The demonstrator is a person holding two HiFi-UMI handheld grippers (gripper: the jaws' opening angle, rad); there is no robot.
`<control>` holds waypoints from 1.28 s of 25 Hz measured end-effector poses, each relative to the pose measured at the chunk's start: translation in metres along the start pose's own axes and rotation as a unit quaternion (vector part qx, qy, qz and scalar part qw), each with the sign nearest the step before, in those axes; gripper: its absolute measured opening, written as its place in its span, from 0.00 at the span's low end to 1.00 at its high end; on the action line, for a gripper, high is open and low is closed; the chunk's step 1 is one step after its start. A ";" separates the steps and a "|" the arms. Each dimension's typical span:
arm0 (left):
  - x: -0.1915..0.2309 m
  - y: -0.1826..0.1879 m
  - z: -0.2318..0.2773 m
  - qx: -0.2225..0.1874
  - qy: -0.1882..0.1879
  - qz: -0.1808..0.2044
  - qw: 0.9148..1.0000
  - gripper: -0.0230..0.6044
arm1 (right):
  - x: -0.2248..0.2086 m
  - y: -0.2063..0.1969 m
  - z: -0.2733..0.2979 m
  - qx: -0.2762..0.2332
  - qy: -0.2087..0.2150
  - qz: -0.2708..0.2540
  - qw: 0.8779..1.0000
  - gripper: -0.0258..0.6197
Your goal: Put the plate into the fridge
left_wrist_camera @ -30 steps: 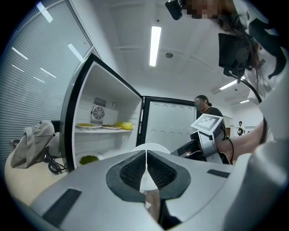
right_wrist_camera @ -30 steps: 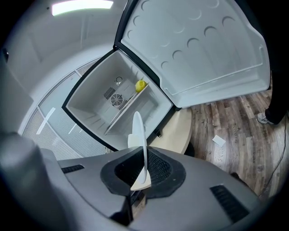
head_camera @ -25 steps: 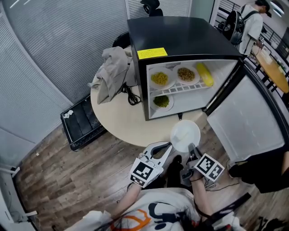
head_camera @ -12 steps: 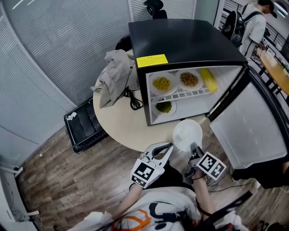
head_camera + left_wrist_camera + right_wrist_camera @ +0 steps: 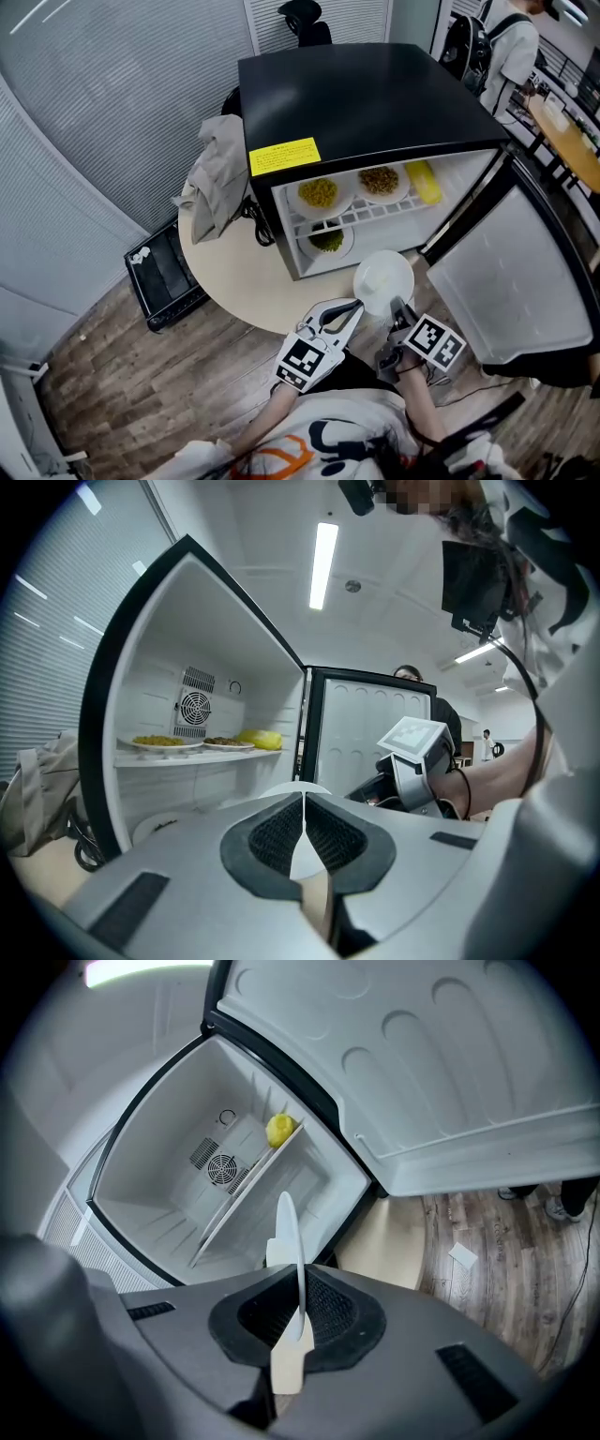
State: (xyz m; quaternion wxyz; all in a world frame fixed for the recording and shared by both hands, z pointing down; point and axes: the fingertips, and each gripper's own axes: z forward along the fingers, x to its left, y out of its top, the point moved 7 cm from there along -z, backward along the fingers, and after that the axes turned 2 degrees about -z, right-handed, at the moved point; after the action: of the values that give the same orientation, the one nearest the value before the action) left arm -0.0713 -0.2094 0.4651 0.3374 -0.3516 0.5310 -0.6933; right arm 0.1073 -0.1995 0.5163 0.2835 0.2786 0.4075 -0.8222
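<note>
Closer to the open fridge (image 5: pixel 375 103) than a second ago, the plate (image 5: pixel 383 281) now hangs just before its lower compartment.
On the right gripper (image 5: pixel 300 1290) the fingers (image 5: pixel 330 1314) are clamped on the plate's rim alone; the left gripper (image 5: pixel 303 810) has its fingers together on nothing, with the tips just beside the plate. So thin an edge hold may let the plate tip or slip, and it could strike the shelf (image 5: pixel 366 211) or the food plate (image 5: pixel 328 242) beneath. It looks plain white, round, shallow, smooth and empty.
</note>
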 end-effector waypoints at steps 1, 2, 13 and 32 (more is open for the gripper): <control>0.002 0.000 0.004 0.002 -0.003 0.000 1.000 0.06 | -0.001 0.003 0.004 0.002 -0.001 0.002 1.000 0.08; 0.004 0.001 0.009 0.003 -0.005 0.001 1.000 0.06 | -0.002 0.005 0.009 0.003 -0.002 0.003 1.000 0.08; 0.033 0.010 0.048 0.016 -0.012 0.010 1.000 0.06 | -0.014 0.045 0.071 -0.004 -0.016 0.007 1.000 0.08; 0.050 0.005 0.078 0.046 -0.024 0.014 0.999 0.06 | -0.018 0.076 0.144 -0.024 -0.048 -0.026 0.998 0.08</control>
State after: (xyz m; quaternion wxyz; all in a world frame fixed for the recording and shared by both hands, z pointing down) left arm -0.0314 -0.2911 0.4813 0.3753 -0.3450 0.4951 -0.7036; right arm 0.1395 -0.3524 0.5636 0.2877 0.2213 0.4198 -0.8319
